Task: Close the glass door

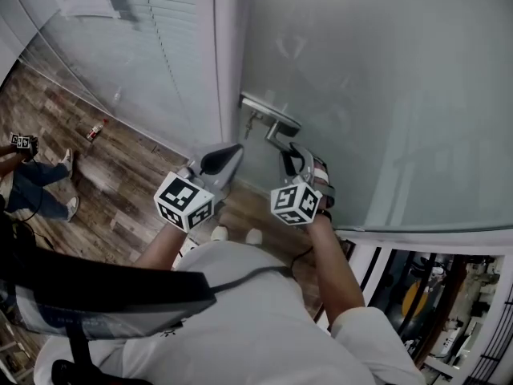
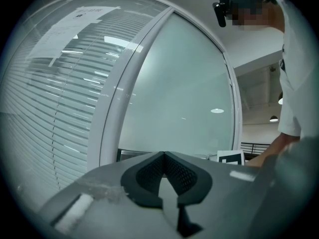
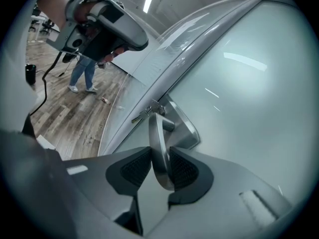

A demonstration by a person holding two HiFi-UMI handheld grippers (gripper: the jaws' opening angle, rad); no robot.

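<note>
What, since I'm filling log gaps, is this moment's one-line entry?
phase: handle gripped | right gripper: shut on door handle | left gripper: shut, empty

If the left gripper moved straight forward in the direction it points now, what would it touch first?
Probably the frosted glass door panel, close beside its white frame. The shut left gripper holds nothing, and the depth is unclear.

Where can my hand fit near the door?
Free: the frosted glass door above the silver lever handle, and the wooden floor beside the white door frame. Crowded: at the handle, where the right gripper clamps it and the left gripper hovers.
</note>
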